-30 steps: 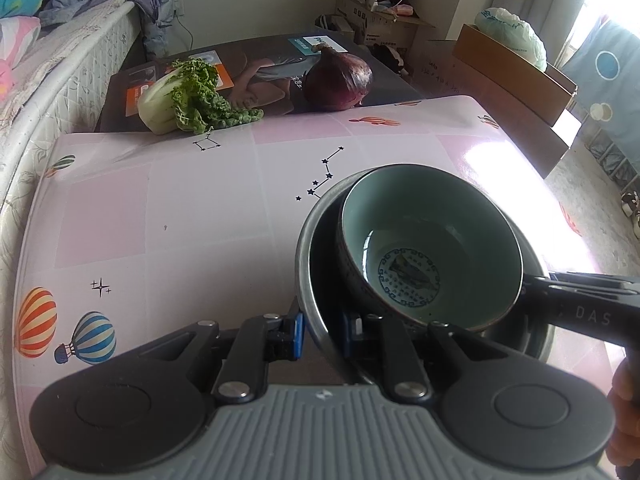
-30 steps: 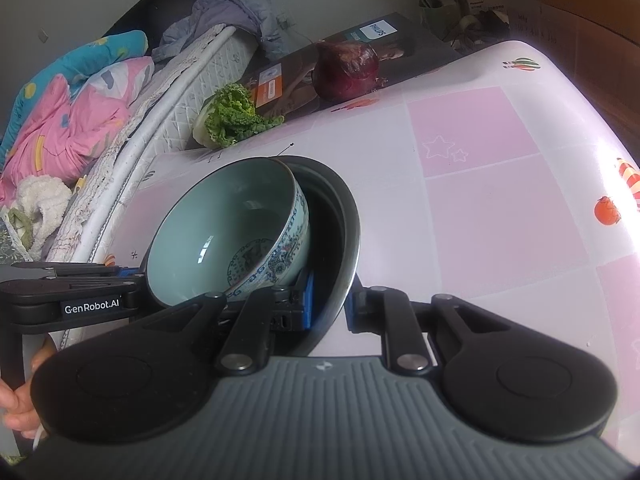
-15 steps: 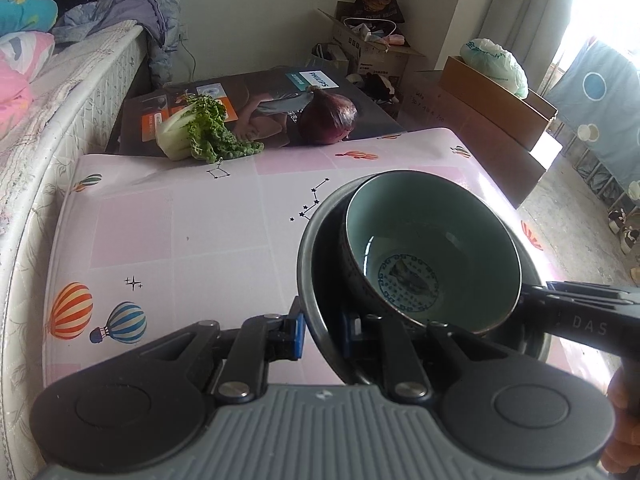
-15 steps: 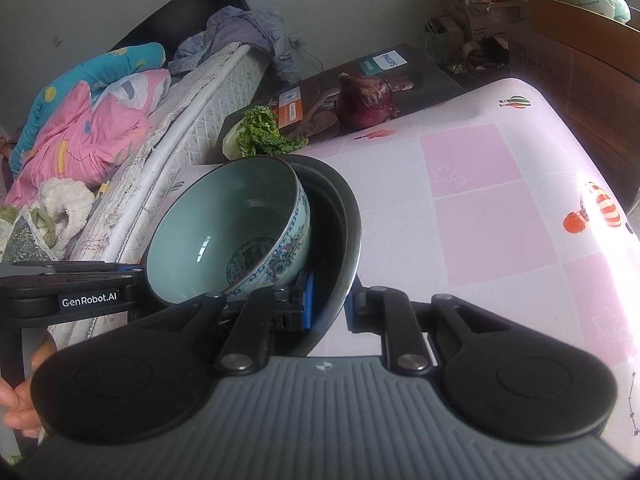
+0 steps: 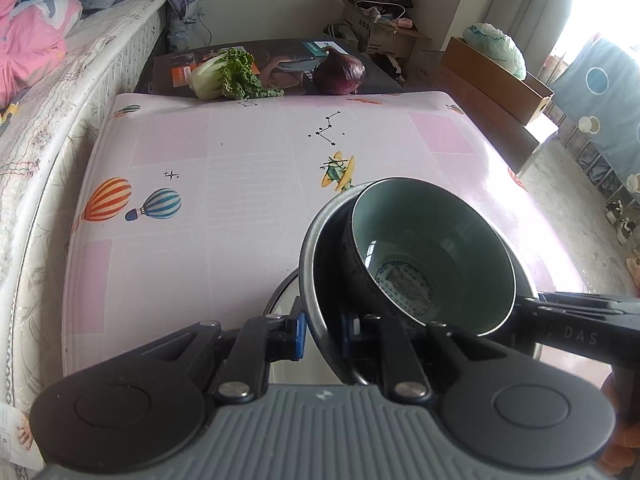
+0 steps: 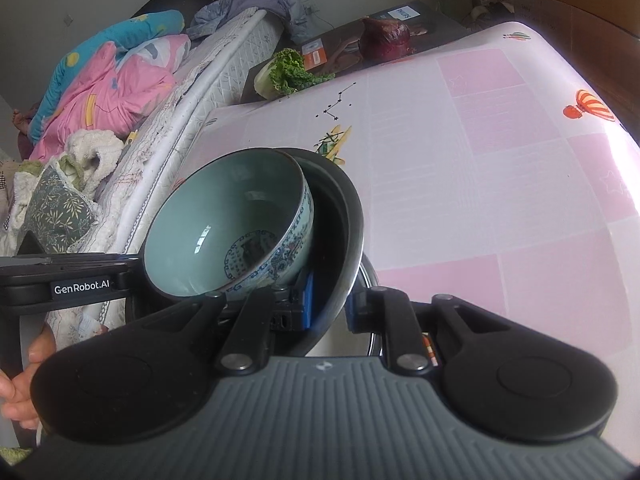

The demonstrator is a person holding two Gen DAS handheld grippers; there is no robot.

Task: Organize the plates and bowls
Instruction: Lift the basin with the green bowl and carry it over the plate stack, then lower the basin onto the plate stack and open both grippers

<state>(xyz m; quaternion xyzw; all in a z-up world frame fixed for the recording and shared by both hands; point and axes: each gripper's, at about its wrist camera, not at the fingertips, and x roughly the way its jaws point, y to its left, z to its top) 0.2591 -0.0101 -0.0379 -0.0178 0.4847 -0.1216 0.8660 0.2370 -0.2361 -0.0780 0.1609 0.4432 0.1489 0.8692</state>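
The fingers of the left gripper (image 5: 323, 330) and of the right gripper (image 6: 328, 306) are closed on opposite rims of the dark metal bowl (image 5: 320, 280). A celadon bowl (image 6: 228, 224) is carried tilted inside it. Both bowls are held above the near edge of the table (image 5: 240, 184).

Daylight floods in from a window (image 5: 612, 12) at the upper right, blown out to white. Glare washes the near edge of the pink table cover (image 5: 516, 184) and the same cover's right side (image 6: 592, 92). The bowl (image 5: 432, 256) interior sits in shade. Fisheye bending curves the mattress (image 5: 36, 184); corners darken; focus stays sharp.
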